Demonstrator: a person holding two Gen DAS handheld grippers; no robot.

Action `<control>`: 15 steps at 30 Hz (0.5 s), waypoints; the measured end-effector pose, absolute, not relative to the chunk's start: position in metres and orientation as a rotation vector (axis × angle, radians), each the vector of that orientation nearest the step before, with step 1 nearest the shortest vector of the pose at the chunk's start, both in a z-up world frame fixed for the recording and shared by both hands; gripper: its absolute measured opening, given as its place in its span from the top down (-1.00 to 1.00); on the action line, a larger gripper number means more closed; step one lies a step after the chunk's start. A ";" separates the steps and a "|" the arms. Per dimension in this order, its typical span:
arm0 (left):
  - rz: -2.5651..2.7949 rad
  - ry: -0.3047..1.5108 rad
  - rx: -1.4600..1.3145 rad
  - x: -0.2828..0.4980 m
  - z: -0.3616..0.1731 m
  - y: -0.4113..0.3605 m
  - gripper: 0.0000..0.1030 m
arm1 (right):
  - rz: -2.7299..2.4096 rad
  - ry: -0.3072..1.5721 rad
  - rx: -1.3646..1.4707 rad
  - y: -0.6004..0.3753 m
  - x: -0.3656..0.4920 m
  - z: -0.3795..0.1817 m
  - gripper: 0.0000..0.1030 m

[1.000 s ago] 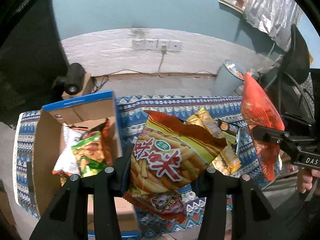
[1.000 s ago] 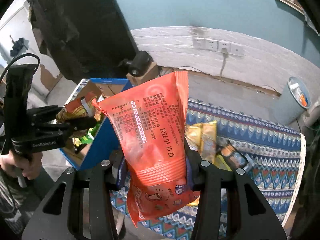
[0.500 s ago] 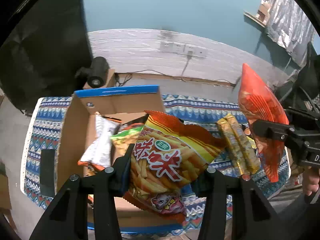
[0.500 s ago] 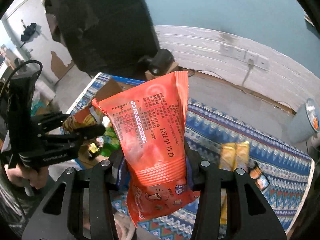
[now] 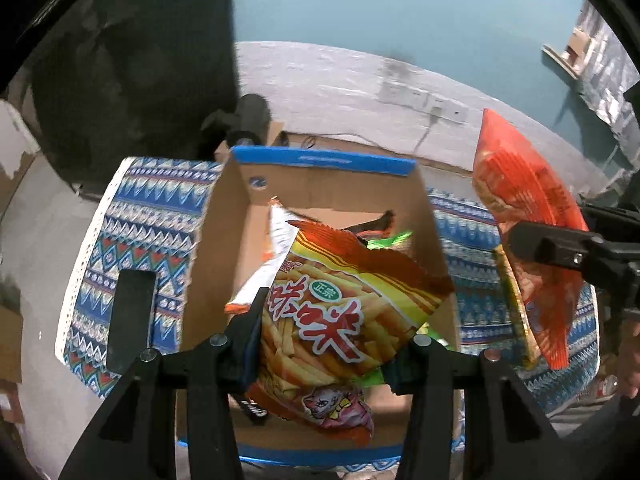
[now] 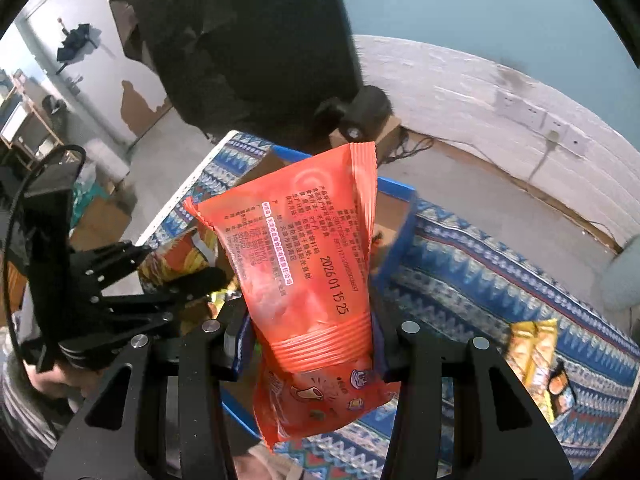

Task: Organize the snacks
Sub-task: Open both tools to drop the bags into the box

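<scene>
Teal wall above a pale whitewashed band with wall sockets (image 5: 434, 102) forms the backdrop, and a table under a blue patterned tablecloth (image 5: 132, 216) fills the foreground. On the cloth stands an open cardboard box (image 5: 316, 184) with a blue rim.

From the left wrist view, the left gripper (image 5: 326, 338) pinches a yellow-and-orange fries snack bag (image 5: 340, 304) between its two fingers, which press on the bag's lower sides. The bag rises forward from the fingers, tilted slightly right, and hangs directly over the open box. Inside the box, behind the bag, lie a white snack packet (image 5: 276, 248) and a green packet (image 5: 390, 238), both partly hidden.

The right gripper (image 6: 312, 332) clamps an orange-red snack pouch (image 6: 308, 264) near its lower seam, the pouch standing upright between the fingers with its printed back and date code facing the camera. In the left wrist view this same pouch (image 5: 528, 216) shows at the right, held beside the box and above the cloth, outside the box's right wall. In the right wrist view the left gripper (image 6: 172, 276) appears at the left with its fries bag (image 6: 180, 256), just beside the pouch.

Yellow snack bars (image 6: 532, 348) lie on the cloth at the right, well apart from the box, with a small dark packet (image 6: 560, 388) touching them. A black camera-like device (image 6: 364, 114) sits on a small carton behind the table.
</scene>
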State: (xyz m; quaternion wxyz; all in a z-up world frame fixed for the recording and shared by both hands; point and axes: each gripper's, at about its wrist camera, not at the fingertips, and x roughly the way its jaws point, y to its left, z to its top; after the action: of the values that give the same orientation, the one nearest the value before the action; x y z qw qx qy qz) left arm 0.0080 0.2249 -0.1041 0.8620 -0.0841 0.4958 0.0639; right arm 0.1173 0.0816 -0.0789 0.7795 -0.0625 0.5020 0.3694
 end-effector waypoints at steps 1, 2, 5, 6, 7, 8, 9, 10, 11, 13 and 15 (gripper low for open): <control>0.142 1.046 -0.184 0.008 -0.107 0.230 0.06 | 0.801 1.091 -0.138 0.087 0.118 -0.081 0.11; 0.150 1.049 -0.192 0.007 -0.108 0.235 0.06 | 0.804 1.099 -0.140 0.095 0.119 -0.083 0.11; 0.168 1.055 -0.204 0.006 -0.112 0.247 0.06 | 0.803 1.117 -0.148 0.109 0.121 -0.089 0.11; 0.173 1.056 -0.208 0.005 -0.114 0.250 0.06 | 0.801 1.125 -0.154 0.114 0.122 -0.091 0.11; 0.179 1.058 -0.214 0.005 -0.115 0.253 0.06 | 0.799 1.129 -0.157 0.118 0.123 -0.093 0.10; 0.181 1.060 -0.220 0.005 -0.116 0.256 0.05 | 0.799 1.134 -0.157 0.123 0.124 -0.095 0.10; 0.184 1.063 -0.225 0.005 -0.118 0.257 0.05 | 0.799 1.139 -0.155 0.126 0.125 -0.097 0.09; 0.194 1.070 -0.231 0.005 -0.119 0.259 0.05 | 0.798 1.146 -0.154 0.129 0.127 -0.098 0.07; 0.200 1.073 -0.233 0.006 -0.120 0.260 0.02 | 0.798 1.154 -0.156 0.133 0.128 -0.100 0.04; 0.206 1.077 -0.225 0.006 -0.121 0.262 -0.15 | 0.796 1.161 -0.159 0.140 0.128 -0.101 -0.09; 0.228 1.071 -0.205 0.006 -0.121 0.263 -0.42 | 0.795 1.152 -0.154 0.142 0.128 -0.100 -0.24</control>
State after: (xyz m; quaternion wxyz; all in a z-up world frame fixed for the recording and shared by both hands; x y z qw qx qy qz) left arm 0.0057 0.2632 -0.1208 0.8488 -0.0973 0.5083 0.1083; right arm 0.1283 0.1416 -0.1004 0.7623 -0.0708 0.5296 0.3652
